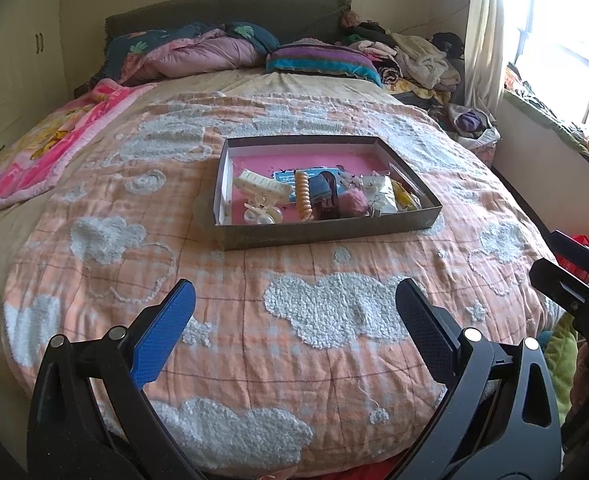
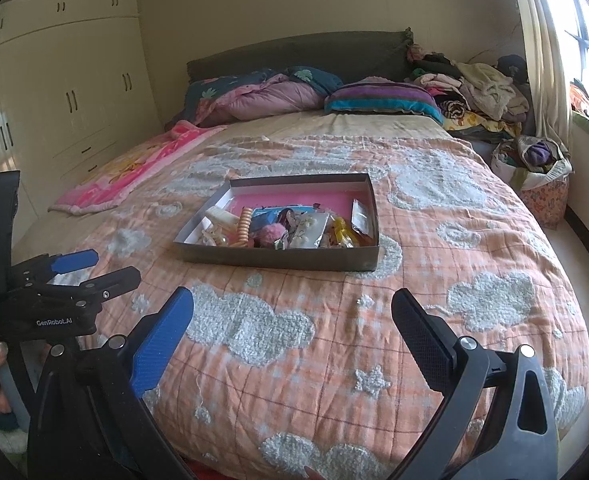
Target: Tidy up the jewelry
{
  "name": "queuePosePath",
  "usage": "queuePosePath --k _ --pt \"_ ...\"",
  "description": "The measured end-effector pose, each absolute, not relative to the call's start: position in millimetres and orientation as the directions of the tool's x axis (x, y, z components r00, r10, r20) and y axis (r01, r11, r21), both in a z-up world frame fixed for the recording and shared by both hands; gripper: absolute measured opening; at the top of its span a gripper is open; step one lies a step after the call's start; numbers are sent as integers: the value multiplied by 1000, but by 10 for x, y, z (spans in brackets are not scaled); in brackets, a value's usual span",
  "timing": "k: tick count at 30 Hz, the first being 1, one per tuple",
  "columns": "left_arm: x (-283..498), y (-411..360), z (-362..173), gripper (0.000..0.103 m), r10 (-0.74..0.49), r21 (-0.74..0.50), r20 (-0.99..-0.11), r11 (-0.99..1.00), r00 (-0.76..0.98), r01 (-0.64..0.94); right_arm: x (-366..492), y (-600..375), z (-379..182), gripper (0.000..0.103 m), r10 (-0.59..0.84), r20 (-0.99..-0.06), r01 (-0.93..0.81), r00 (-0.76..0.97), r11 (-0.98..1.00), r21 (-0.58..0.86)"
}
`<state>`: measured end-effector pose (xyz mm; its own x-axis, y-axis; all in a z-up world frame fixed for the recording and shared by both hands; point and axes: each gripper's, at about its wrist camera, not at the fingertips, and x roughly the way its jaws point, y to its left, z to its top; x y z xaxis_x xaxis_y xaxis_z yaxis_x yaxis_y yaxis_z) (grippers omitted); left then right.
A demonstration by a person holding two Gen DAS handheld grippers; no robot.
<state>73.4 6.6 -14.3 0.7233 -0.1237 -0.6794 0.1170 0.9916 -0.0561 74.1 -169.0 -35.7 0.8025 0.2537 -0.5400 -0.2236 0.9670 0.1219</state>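
Both grippers, left [image 1: 294, 316] and right [image 2: 292, 320], hung wide and empty over the bed's near edge, well short of the box [image 1: 330, 236] at the middle of the bed [image 1: 214, 280]. Hair clips [image 1: 260, 188], a coil tie [image 1: 304, 196] and small packets [image 1: 382, 196] lay heaped along its near wall. That fits either sorting still ahead or items already gathered in.

My view: a bed [image 1: 94, 208] under an orange cloud quilt [image 1: 334, 360].
On the quilt I see a shallow grey box [image 1: 326, 232] near the middle; a pink blanket [image 1: 50, 140] and pillows [image 1: 322, 60] lie toward the headboard.
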Motion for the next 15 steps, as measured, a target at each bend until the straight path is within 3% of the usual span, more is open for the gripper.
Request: queuePosePath --k 15 --pt "747 95 -131 94 -103 -40 -679 994 727 103 733 -1711 -355 99 251 -539 -222 804 968 120"
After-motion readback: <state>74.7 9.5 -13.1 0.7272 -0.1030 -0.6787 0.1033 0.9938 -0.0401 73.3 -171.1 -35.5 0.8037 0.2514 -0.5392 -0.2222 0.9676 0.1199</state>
